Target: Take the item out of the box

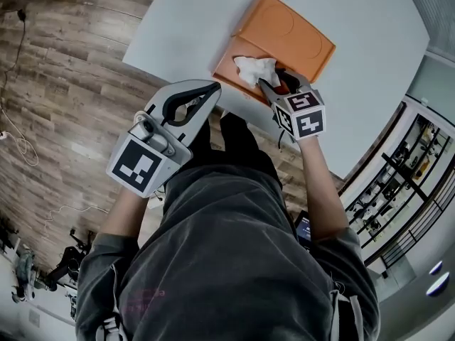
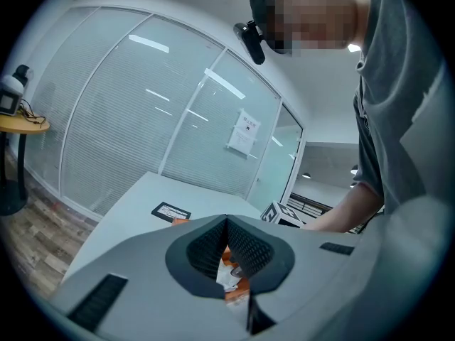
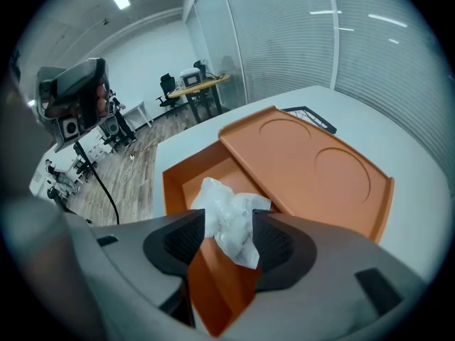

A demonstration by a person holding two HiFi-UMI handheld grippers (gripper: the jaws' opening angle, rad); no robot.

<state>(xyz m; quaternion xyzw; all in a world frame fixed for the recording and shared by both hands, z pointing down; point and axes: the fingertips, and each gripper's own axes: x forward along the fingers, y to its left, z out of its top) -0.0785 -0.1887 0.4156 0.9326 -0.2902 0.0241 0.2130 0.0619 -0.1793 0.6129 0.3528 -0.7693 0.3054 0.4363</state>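
Right gripper view has the item (image 3: 224, 201), a crumpled white bundle, lying in the open tray of the orange box (image 3: 186, 168), with the slid-back lid (image 3: 306, 169) at its 2 o'clock. The right gripper (image 3: 229, 224) stands over it with jaws spread wide, one pad on each side of the bundle, which is not lifted yet. The box's near wall shows low between the jaws. In head view the left gripper (image 1: 213, 88) hangs at 8 o'clock from the box, off the table (image 1: 370, 41), jaws closed on nothing. My worry: the soft bundle may give only a loose fold and slip free, or a jaw may catch the near wall and drag the unsteadied box
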